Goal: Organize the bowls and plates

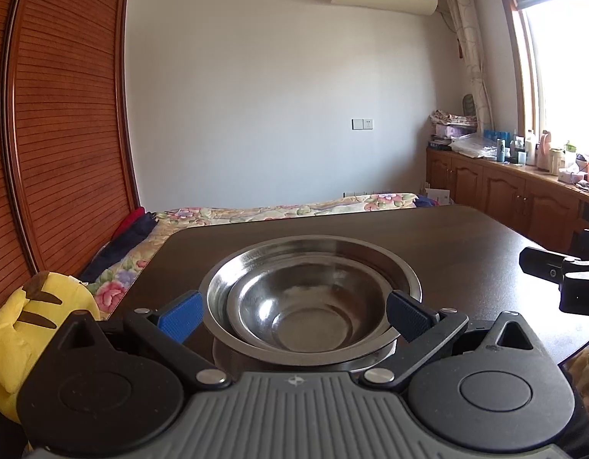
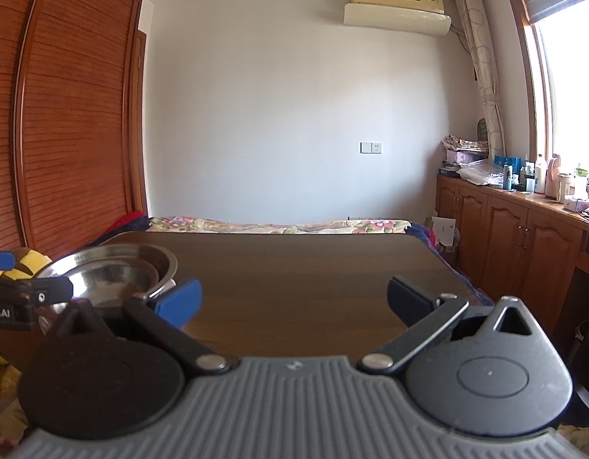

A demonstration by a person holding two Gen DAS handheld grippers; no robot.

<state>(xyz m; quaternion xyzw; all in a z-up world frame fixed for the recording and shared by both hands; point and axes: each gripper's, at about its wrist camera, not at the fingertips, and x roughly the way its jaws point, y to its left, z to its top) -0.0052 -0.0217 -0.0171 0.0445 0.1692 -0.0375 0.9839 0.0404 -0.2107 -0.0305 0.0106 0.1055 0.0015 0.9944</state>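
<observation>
Steel bowls sit nested on a dark wooden table [image 1: 466, 237]: a smaller bowl [image 1: 309, 313] rests inside a wider bowl [image 1: 313, 256], and a third piece of steel seems to lie beneath them, though its shape is hard to make out. The stack sits at the near left part of the table, likely gathered there so the dishes take up one spot.

Directly behind the stack, the left gripper [image 1: 294, 315] is spread wide, one blue pad on each side of the bowls' near rim, not pressing on the metal. It looks placed either to take hold of the stack or to let go of it; which one cannot be told.

To the right, well apart from the bowls, the right gripper [image 2: 294, 302] hangs over bare tabletop, also spread wide and holding nothing.

Nothing stands between the grippers and the stack. A yellow plush toy [image 1: 34, 317] lies off the table's near left edge, just beside the left gripper. Beyond the far edge is a bed with a floral cover [image 1: 286, 210]. Wooden cabinets [image 1: 504, 191] crowded with bottles line the right wall below a bright window.
</observation>
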